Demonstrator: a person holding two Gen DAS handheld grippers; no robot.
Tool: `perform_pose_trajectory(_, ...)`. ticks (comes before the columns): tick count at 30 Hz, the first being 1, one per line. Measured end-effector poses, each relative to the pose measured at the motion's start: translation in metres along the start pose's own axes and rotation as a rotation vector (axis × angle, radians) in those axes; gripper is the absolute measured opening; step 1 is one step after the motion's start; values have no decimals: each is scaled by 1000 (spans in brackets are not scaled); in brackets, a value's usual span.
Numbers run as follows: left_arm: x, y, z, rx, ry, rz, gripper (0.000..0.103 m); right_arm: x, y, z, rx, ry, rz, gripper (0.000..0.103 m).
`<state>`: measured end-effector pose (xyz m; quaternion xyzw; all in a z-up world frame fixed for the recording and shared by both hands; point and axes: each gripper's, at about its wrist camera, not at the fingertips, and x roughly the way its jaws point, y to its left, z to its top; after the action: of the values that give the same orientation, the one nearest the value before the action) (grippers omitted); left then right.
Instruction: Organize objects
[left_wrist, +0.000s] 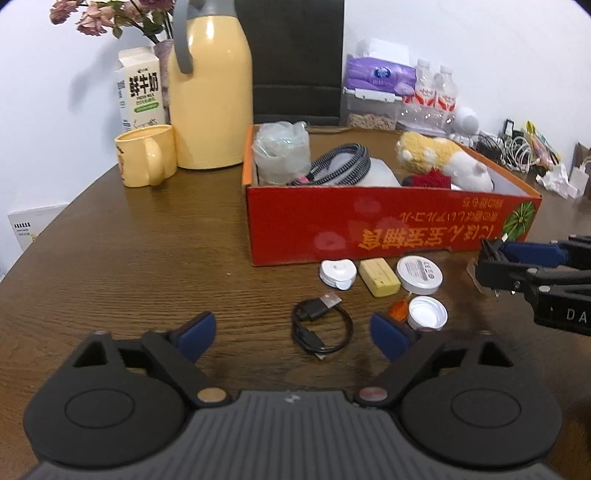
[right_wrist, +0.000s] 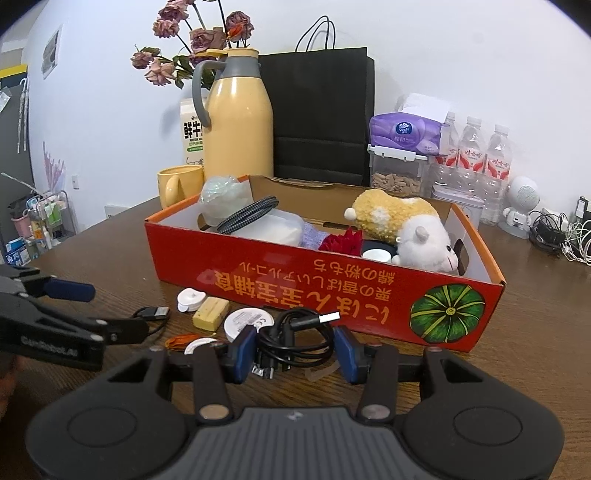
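While the red box (right_wrist: 332, 295) waits at twelve o'clock to collect clutter, the right gripper (right_wrist: 295, 349) pinches a coiled black cable (right_wrist: 291, 339) ready for lifting; the left gripper (left_wrist: 291, 332) stands spread around another cable (left_wrist: 317, 325), untouched.

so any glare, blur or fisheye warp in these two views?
Left wrist view: glare patches on the red box front, a highlight down the yellow jug, dark vignette corners, table edge bowed, left gripper base soft. Right wrist view: flat, even light, wall edges curved, held black cable sharp, right gripper base blurred.
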<state>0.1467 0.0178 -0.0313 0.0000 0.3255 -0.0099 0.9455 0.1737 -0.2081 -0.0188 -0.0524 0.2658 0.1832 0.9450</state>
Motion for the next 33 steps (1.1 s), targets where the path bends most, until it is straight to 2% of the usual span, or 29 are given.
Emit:
perform_pose_trajectory(4,8,-8,3,20,15,-6,76,0,0,0,-3,0,1,45)
perform_pose_trajectory(7,12,-14,4,42,19,-15,52,0,1,0,-5,0,1,45)
perform_pose_trajectory(8,11,-15,3,49,15,-23,38,0,1,0,-5,0,1,45)
perform_pose_trajectory(23,1,-11,5,17,-33,-21,37,-1,2,-2,-7,0,4,45)
perform_pose_trajectory(33,-21,-15,27,13,-129,-58,37,-12,-1,11,0,-49,7,45)
